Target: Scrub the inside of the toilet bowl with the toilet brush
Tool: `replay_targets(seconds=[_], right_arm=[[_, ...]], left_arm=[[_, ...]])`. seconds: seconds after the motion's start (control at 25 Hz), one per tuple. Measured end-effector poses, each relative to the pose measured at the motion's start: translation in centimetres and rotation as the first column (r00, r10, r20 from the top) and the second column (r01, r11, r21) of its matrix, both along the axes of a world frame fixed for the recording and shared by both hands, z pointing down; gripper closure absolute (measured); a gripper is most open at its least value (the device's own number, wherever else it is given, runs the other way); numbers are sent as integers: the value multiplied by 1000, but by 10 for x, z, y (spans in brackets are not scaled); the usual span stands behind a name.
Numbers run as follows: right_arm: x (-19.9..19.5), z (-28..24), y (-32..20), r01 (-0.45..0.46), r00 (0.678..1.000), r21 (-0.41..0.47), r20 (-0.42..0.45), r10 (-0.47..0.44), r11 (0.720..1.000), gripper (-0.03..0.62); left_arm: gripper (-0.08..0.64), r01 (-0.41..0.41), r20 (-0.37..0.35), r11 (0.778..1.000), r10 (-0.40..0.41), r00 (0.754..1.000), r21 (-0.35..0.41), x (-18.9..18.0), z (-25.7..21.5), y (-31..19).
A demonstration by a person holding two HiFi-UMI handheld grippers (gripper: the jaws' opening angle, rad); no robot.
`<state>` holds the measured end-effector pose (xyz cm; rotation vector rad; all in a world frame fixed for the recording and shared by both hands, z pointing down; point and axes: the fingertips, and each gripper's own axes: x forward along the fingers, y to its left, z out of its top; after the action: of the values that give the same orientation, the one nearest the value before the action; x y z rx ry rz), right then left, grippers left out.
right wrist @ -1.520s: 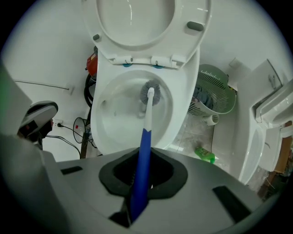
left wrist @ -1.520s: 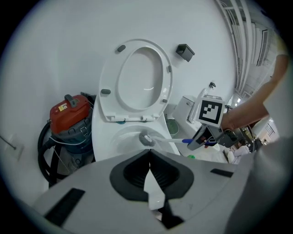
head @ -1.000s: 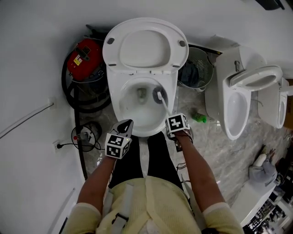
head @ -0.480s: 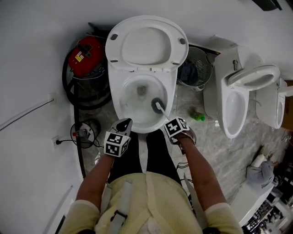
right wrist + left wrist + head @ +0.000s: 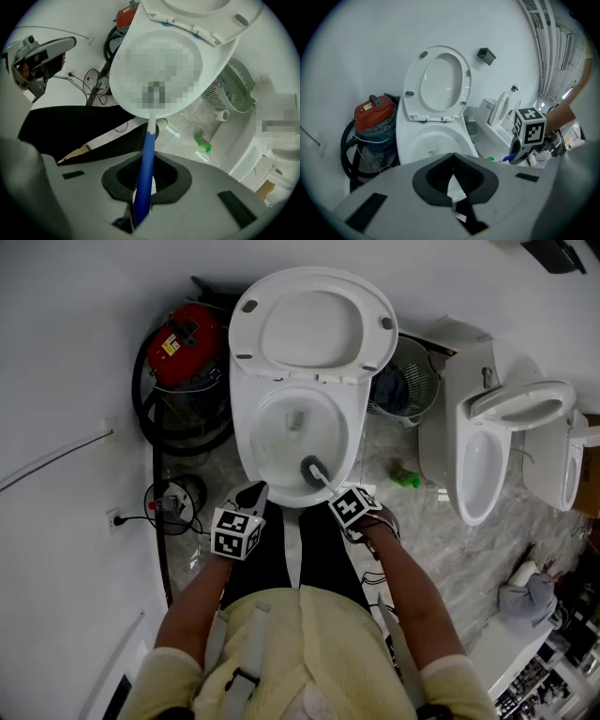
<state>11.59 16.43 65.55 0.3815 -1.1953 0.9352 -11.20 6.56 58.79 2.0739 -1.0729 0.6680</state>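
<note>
The right gripper point(image 5: 143, 187) squeezes the blue-and-white toilet brush point(image 5: 312, 471). Its dark head sits low inside the white toilet bowl point(image 5: 267, 432), mid-frame. The left gripper point(image 5: 452, 180) is closed, empty. The red vacuum cleaner point(image 5: 187, 334) has a label too small to read.

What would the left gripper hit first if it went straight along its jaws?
Most likely the front rim of the toilet bowl. The left gripper, jaws shut and empty, points at it from just in front, with nothing visible in between. Depth is hard to judge.
</note>
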Motion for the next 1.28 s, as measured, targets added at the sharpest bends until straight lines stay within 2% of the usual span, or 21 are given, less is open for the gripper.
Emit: replay_targets(seconds=[0.56,0.96,1.28], right_arm=[[-59,4,18,71,994,-82,92,-63,994,548],[-100,0,-3,7,992,-63,128,1,998,548],[-123,0,-18,-41,988,-31,150,45,999,547]], left_arm=[[548,70,3,998,-69,998,-7,-32,3,1],[548,100,20,995,-99,995,-19,-55,5,3],[548,78,32,997,-77,997,-18,-62,1,-1]])
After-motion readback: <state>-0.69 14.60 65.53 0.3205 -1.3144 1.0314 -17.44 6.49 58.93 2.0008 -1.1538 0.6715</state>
